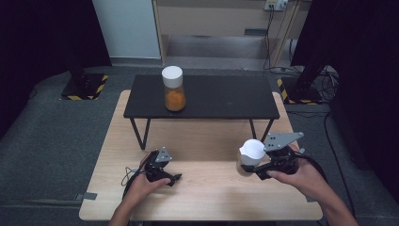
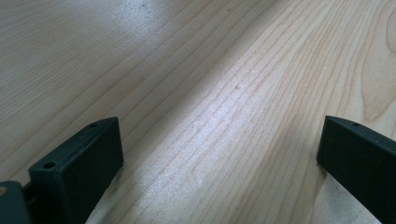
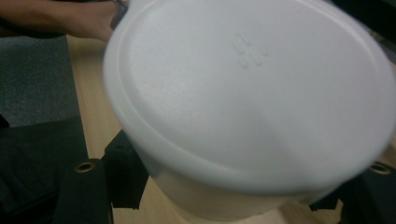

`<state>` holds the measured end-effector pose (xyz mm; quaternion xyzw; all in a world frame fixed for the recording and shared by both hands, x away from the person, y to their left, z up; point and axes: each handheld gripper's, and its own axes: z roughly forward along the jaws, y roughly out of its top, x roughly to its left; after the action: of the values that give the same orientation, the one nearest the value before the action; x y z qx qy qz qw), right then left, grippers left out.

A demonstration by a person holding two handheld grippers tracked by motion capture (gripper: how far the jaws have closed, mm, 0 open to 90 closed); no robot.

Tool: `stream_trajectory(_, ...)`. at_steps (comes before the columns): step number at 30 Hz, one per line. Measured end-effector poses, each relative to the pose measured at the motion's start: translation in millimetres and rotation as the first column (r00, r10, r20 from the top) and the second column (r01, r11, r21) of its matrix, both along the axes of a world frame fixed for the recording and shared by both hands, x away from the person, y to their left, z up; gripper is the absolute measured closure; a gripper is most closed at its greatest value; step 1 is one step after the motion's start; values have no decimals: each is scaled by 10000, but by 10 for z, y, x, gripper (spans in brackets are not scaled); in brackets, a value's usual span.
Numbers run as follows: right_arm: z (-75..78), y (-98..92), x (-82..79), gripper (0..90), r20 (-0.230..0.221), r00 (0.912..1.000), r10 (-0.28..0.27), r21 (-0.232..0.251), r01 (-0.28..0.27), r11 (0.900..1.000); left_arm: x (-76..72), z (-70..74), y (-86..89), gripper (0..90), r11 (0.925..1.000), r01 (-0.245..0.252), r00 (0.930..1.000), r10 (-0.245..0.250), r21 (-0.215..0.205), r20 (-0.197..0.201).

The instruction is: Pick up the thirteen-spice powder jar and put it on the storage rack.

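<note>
Right hand-held gripper (image 1: 255, 170) clamps a white-lidded jar (image 1: 251, 151) (left one gapes).

black grippers, grey three-cornered plates, trailing cables

No readable txt, brand or nr anywhere. Only marks: small embossed sign, approx 4 short raised dashes in a cluster, on the white lid (image 3: 252, 88), no letters. Yellow/black hazard stripes on the stand bases (image 1: 84, 87) on the floor, left & right behind the counter (image 1: 197, 193). No label legible on the orange-filled jar (image 1: 173, 89) beyond the lid.
</note>
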<state>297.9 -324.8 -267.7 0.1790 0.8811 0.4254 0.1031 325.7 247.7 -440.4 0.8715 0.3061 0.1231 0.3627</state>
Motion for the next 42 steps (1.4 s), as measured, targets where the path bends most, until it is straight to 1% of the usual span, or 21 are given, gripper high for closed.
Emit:
stream_trajectory(5,148,1,30,315,88,10000,-37,-29,37,10000,1,0,0,0,10000,3,10000,-3,0,0)
stream_trajectory(8,218,16,39,315,147,9999,-56,-87,57,9999,4,-1,0,0,10000,13,10000,-13,0,4)
stream_trajectory(9,218,16,39,315,147,9999,-56,-87,57,9999,4,-1,0,0,10000,13,10000,-13,0,4)
stream_trajectory(10,279,31,53,315,180,9998,-66,-166,69,9998,4,-1,0,0,10000,13,10000,-13,-4,4)
stream_trajectory(18,459,49,110,314,239,9997,-72,-260,78,9996,4,-1,0,0,10000,13,10000,-13,-3,1)
stream_trajectory(24,549,41,155,315,236,9997,-46,-98,48,9999,4,0,0,0,10000,15,10000,-15,0,2)
stream_trajectory(37,771,32,263,315,430,9991,66,29,-67,10000,6,2,0,0,10000,29,10000,-30,25,11)
stream_trajectory(42,847,57,296,315,486,9986,232,-95,-227,9997,7,1,0,0,10000,29,10000,-29,7,-11)
